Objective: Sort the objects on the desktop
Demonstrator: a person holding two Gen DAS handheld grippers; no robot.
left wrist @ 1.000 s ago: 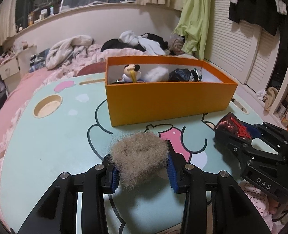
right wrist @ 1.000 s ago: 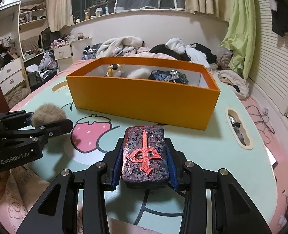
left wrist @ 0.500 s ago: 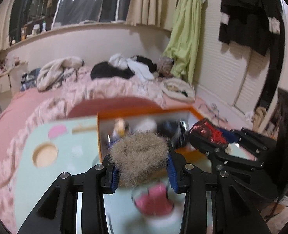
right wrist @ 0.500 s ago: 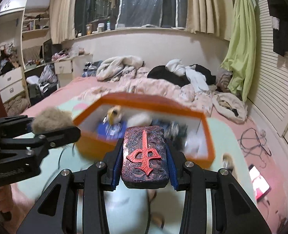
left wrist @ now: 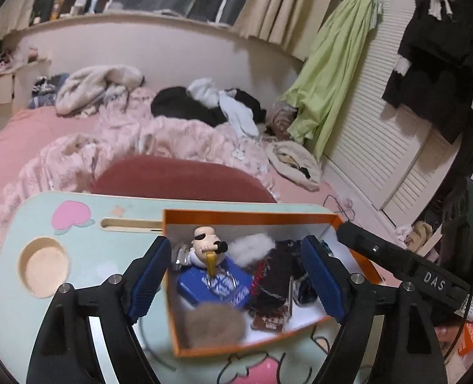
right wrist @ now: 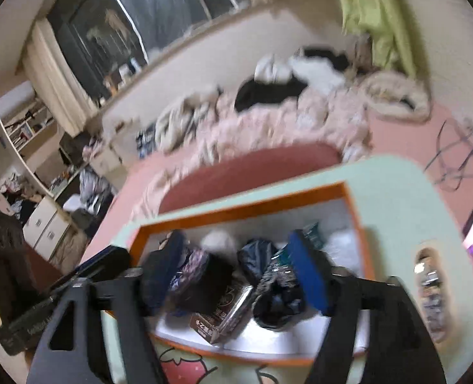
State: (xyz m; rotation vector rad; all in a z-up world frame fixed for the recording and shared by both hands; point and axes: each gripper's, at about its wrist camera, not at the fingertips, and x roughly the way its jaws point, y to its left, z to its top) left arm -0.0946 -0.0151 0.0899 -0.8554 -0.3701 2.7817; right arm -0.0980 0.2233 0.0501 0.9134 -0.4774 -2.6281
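Grippers, left (left wrist: 236,281) and right (right wrist: 236,275), are opening, pinching nothing, above the orange box (left wrist: 252,216) where the fur ball (left wrist: 215,321) is lying; lingering low risks snagging packed items.

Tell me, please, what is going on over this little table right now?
A person is sorting small items into the orange box on the mint table, with a handheld gripper in each hand. Both are over the box with jaws opening. The left gripper grips nothing; the tan fur ball lies in the box below it. The right gripper holds nothing either; the dark patterned case sits between its pads among the clutter.
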